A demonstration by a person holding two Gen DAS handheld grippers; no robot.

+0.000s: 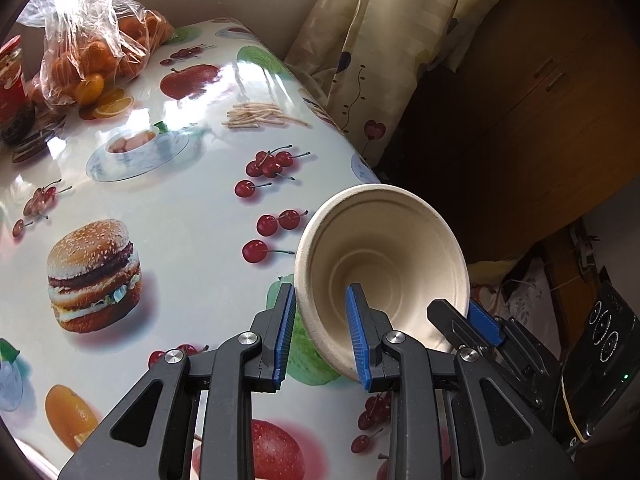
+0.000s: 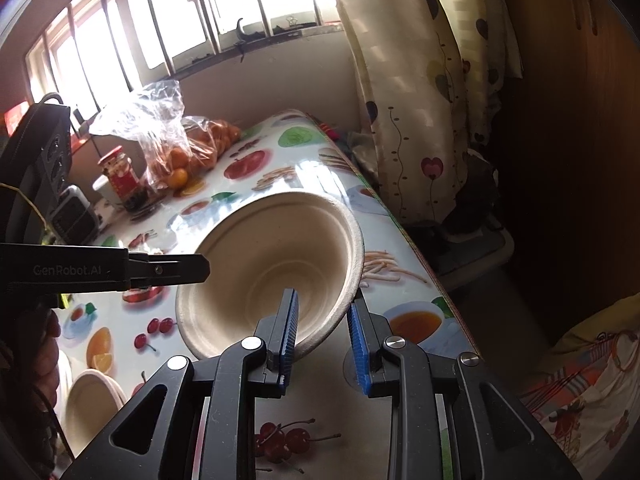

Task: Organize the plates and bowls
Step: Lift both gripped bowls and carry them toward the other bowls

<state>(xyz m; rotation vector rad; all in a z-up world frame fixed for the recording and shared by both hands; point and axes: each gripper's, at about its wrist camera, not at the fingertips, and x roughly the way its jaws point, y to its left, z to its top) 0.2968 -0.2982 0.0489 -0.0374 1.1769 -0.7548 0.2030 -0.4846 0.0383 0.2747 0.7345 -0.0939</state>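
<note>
A beige paper bowl [image 1: 384,248] hangs tilted above the right edge of the fruit-print table [image 1: 180,200], its hollow facing the cameras. My left gripper [image 1: 320,288] is shut on the bowl's left rim, one blue pad outside the wall and one inside. My right gripper [image 1: 476,316] grips the opposite rim. In the right wrist view the same bowl [image 2: 272,256] fills the middle. There my right gripper [image 2: 323,300] is shut on its near right rim, and my left gripper [image 2: 196,268] reaches its left rim from the side. A second beige bowl [image 2: 90,400] sits on the table [image 2: 404,296] at the lower left.
A clear bag of oranges [image 1: 92,60] and a red-lidded jar [image 1: 12,80] stand at the table's far left. A patterned curtain [image 1: 380,40] hangs past the far right corner, with a wooden cabinet [image 1: 540,120] beyond. A barred window [image 2: 180,20] is behind the table.
</note>
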